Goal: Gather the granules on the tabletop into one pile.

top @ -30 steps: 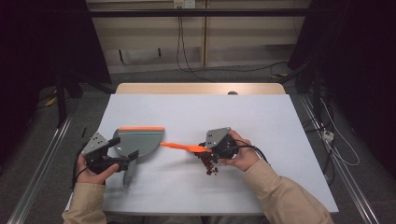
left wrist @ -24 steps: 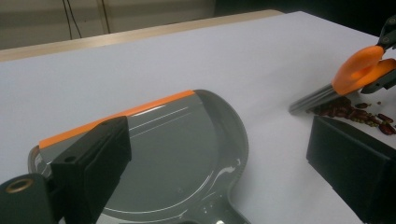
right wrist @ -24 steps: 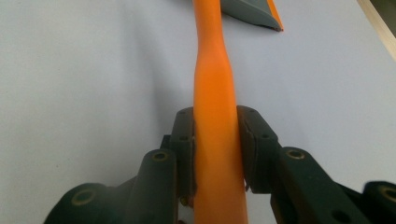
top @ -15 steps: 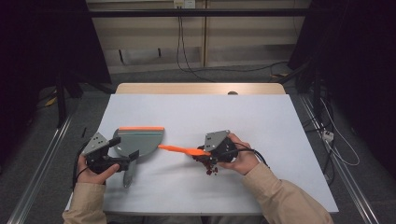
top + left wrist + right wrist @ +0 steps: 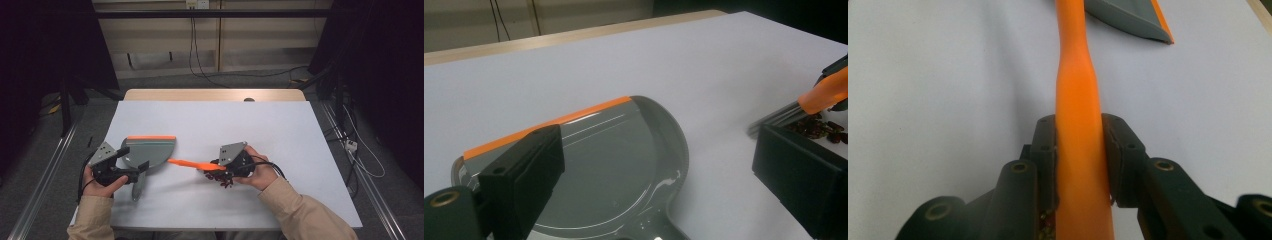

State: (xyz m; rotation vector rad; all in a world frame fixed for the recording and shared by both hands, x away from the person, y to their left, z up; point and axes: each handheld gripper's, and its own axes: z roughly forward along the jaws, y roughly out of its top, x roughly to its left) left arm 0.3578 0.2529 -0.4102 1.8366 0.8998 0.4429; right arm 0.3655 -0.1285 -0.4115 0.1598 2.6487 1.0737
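A grey dustpan (image 5: 150, 150) with an orange front lip lies flat at the table's front left. My left gripper (image 5: 137, 167) stands open; in the left gripper view its jaws are wide apart on either side of the dustpan (image 5: 609, 165) near the handle end. My right gripper (image 5: 210, 167) is shut on the orange handle of a small brush (image 5: 187, 163), which points left toward the pan. In the right gripper view the brush handle (image 5: 1075, 75) is clamped between the pads. The grey bristles (image 5: 774, 117) rest by a small heap of dark red bits (image 5: 224, 181).
The white table top (image 5: 225, 120) spreads wide behind and to the right of both hands. A wooden strip (image 5: 215, 95) runs along its far edge. Cables and metal rails lie on the floor beyond and beside the table.
My right gripper and the brush have shifted slightly left and toward the person. The left gripper and the dustpan have stayed put.
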